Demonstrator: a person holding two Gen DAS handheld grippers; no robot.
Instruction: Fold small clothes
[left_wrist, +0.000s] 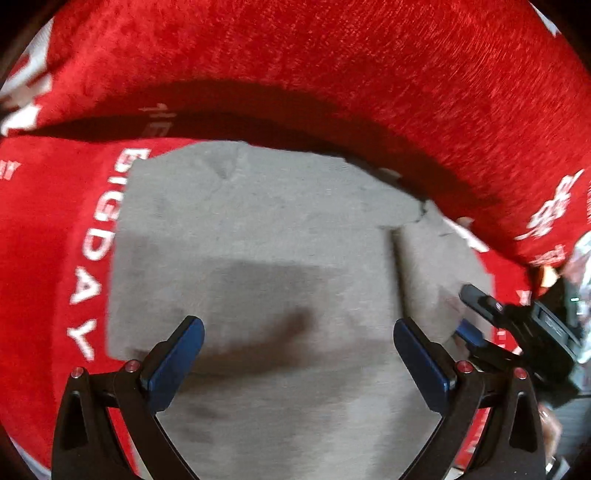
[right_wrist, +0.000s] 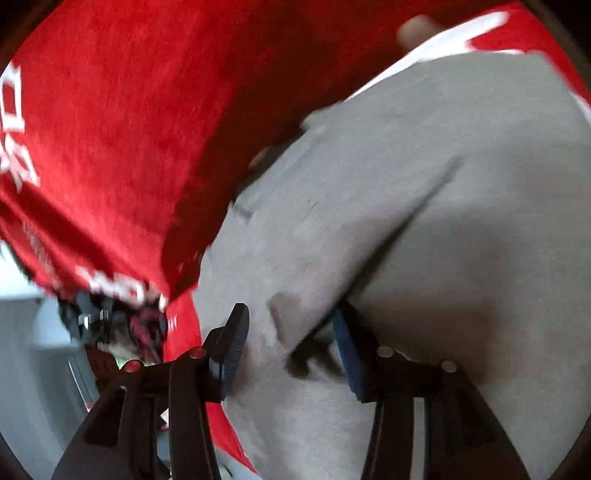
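Grey garment (left_wrist: 258, 240) lies on red cloth (left_wrist: 332, 55); we spread our left gripper (left_wrist: 295, 354) wide above it (nothing held), right gripper (right_wrist: 291, 343) straddling a sleeve fold, partly open.

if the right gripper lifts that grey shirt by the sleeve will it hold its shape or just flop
Probably flop: the grey shirt lies limp and bunches into a fold between the right gripper fingers. It looks thin, so likely light. On the fuzzy red cloth it may drag rather than slide freely.
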